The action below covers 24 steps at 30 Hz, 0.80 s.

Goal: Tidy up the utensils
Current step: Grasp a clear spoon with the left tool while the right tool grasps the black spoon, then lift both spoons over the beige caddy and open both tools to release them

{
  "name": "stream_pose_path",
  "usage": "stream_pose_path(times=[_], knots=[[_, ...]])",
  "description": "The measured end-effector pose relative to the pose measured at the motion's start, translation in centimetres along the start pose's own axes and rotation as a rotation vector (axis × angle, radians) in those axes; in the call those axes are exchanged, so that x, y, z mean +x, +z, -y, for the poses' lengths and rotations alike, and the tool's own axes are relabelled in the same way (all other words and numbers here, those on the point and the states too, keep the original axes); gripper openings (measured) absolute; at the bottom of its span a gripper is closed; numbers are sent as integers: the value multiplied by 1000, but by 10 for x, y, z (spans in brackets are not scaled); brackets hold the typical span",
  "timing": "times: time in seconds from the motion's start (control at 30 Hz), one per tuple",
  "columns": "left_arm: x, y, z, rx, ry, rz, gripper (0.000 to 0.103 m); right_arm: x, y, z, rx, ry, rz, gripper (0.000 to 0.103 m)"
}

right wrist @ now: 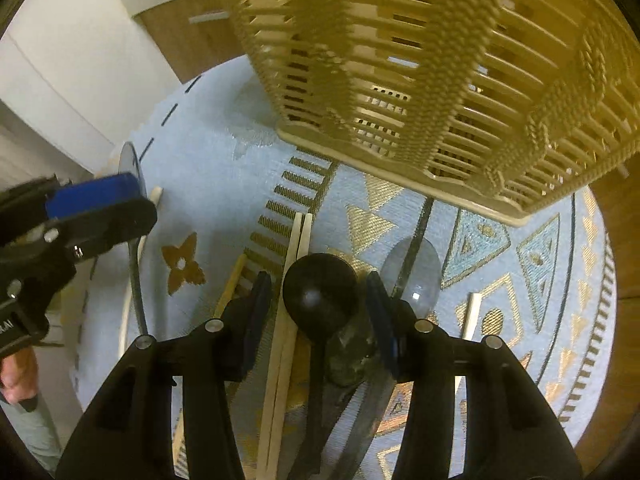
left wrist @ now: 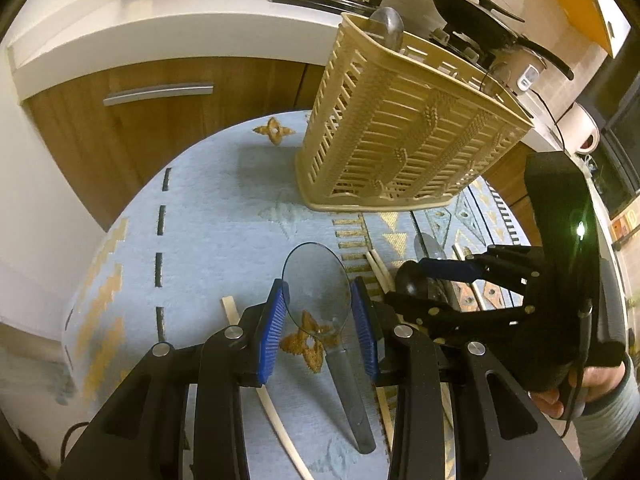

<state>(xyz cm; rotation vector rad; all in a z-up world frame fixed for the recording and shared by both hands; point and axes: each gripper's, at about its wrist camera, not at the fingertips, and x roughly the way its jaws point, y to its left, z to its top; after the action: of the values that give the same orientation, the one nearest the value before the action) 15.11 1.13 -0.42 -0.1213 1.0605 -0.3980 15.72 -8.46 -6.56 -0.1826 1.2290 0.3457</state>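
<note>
Two grippers were spread over spoons lying before the basket point(left wrist: 400, 136): left gripper point(left wrist: 320, 316) straddled the clear spoon point(left wrist: 316, 292), right gripper point(right wrist: 320, 304) the black spoon point(right wrist: 320, 288); handles ran back twd each gripper, bowls nearest the basket.

Surface: round table under a pale blue patterned cloth point(left wrist: 224, 208).
Standing on it: beige slatted caddy point(left wrist: 400, 148).
Lying on it: clear spoon point(left wrist: 316, 292), black ladle point(right wrist: 320, 292), loose chopsticks point(right wrist: 298, 248).

Dim warm indoor light; strong fisheye bending at edges; near beige slotted plastic basket point(right wrist: 420, 80) motion-blurred; dark vignette corners.
</note>
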Motion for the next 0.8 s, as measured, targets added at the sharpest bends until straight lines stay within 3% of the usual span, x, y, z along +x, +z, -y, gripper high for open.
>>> stream_pose_path(times=[0.07,0.43,0.67,0.8], knots=[[-2,0,2,9,4,9,32,3,1,-7,-17,-25,6,35],[-27,-5,20,62,-16,92,31,-39,-25,2,-1,86,108,35],[-61,-4,42,130,-23,182,31,-93,-44,4,-45,144,273,35],[-89,3,54,145,-12,272,31,-135,-52,14,-37,164,403,35]])
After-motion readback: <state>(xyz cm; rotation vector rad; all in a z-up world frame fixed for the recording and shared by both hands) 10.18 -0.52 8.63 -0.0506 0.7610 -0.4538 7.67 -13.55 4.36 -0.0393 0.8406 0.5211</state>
